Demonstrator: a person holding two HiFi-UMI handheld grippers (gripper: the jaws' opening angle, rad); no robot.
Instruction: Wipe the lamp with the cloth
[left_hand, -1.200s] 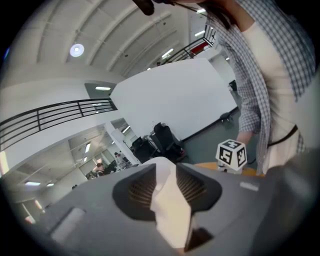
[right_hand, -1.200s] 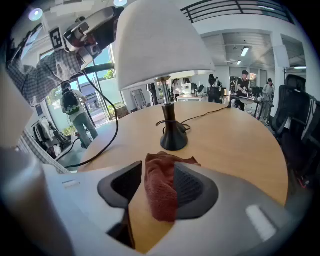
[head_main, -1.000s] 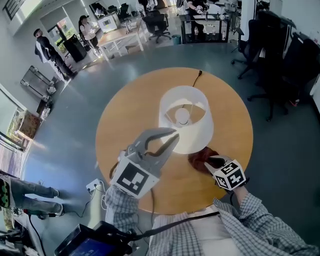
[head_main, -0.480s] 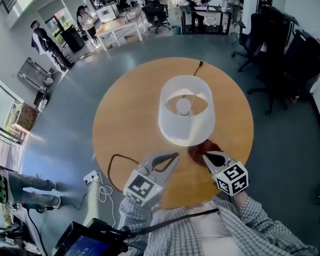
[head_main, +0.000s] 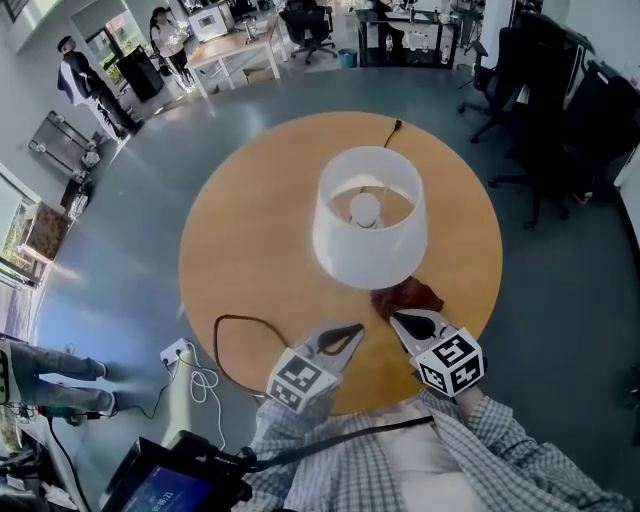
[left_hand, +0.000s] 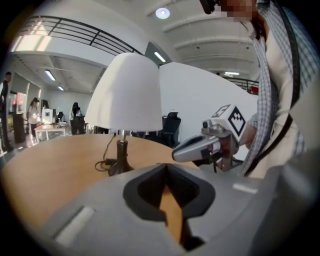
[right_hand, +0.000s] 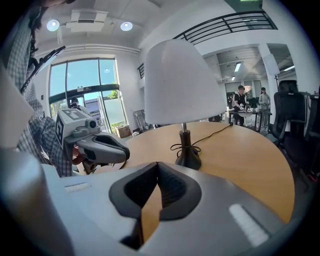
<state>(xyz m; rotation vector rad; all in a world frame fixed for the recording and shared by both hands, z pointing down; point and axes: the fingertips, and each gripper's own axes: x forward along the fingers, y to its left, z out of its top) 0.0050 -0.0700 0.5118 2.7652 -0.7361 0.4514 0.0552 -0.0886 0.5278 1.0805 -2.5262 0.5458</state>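
Lamp (head_main: 368, 215) stands on the round table (head_main: 250, 230), with left gripper (head_main: 356, 328) and right gripper (head_main: 394, 318) closed on nothing before it; only the head view shows the red cloth (head_main: 408, 297) just ahead of the right gripper, and only the gripper views show the dark base (right_hand: 189, 157).

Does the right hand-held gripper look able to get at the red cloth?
Probably yes: the cloth lies on the table just beyond the right hand-held gripper, with nothing between. Its jaws are shut and empty, so they must open first.
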